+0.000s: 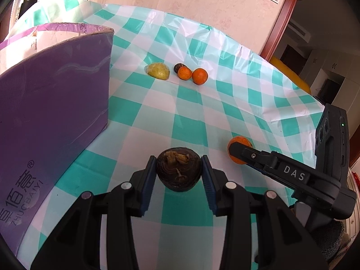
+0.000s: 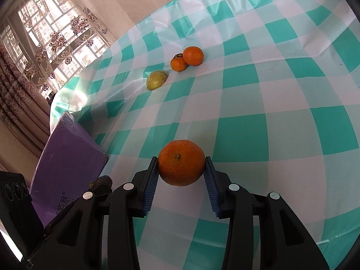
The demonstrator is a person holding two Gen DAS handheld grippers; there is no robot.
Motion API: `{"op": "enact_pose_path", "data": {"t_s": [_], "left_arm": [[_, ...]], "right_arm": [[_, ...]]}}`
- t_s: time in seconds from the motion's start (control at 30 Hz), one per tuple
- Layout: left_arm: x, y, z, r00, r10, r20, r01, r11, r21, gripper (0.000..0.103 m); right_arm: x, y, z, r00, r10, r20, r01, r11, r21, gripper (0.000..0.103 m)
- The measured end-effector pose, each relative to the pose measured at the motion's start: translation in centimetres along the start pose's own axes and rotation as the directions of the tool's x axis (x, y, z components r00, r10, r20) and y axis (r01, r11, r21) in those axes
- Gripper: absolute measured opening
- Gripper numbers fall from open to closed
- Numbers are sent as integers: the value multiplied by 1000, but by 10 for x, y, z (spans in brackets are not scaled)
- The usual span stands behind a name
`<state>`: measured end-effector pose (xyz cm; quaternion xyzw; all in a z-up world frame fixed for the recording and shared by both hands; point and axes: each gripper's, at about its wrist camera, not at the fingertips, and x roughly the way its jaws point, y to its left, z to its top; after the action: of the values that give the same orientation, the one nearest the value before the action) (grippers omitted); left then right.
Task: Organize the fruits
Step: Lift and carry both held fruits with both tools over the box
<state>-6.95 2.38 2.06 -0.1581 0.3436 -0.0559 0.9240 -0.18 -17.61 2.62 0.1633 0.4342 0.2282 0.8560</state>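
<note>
My left gripper (image 1: pixel 178 168) is shut on a dark brown round fruit (image 1: pixel 178 172), held above the checked tablecloth beside the purple box (image 1: pixel 51 112). My right gripper (image 2: pixel 181 166) is shut on an orange (image 2: pixel 181 162), also seen as the orange (image 1: pixel 238 140) in the left wrist view, to the right of my left gripper. Farther back on the cloth lie a yellow-green pear (image 1: pixel 157 70), a small dark fruit (image 1: pixel 178 67) and two oranges (image 1: pixel 199 76) close together. From the right wrist these are the pear (image 2: pixel 156 79) and the oranges (image 2: pixel 193 55).
The tall purple cardboard box (image 2: pixel 67 164) stands at the left, open at the top. The green-and-white tablecloth (image 1: pixel 202 108) covers the table; its edge runs along the right. A window with patterned curtains (image 2: pixel 45 45) is behind the table.
</note>
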Motion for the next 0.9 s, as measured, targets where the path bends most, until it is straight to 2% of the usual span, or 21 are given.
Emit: {"op": "enact_pose_path", "data": {"t_s": [0.23,0.43,0.57,0.67,0.9], "left_arm": [[-17,2,-7,999,15,45,-15,1000,-1,40],[-55,-9,-21,990,41,133,-53,994,90,40],[-91,-10,-19,970,58,235,-91,987,133,40],[-118,-2,-12,950,83,300,-123,985,117,40],[-164,24,5,916,153,370,-183,982,47,40]], "right_arm": [[-5,14,-15,1000,-13,-11,13,1000,-24,41],[-13,29,-29,1000,-3,4,3,999,-51,41],[-20,40,-35,999,31,41,-28,998,-58,41],[-24,51,-37,997,56,56,-52,996,-71,41],[-29,85,-38,993,103,55,-95,987,-130,41]]}}
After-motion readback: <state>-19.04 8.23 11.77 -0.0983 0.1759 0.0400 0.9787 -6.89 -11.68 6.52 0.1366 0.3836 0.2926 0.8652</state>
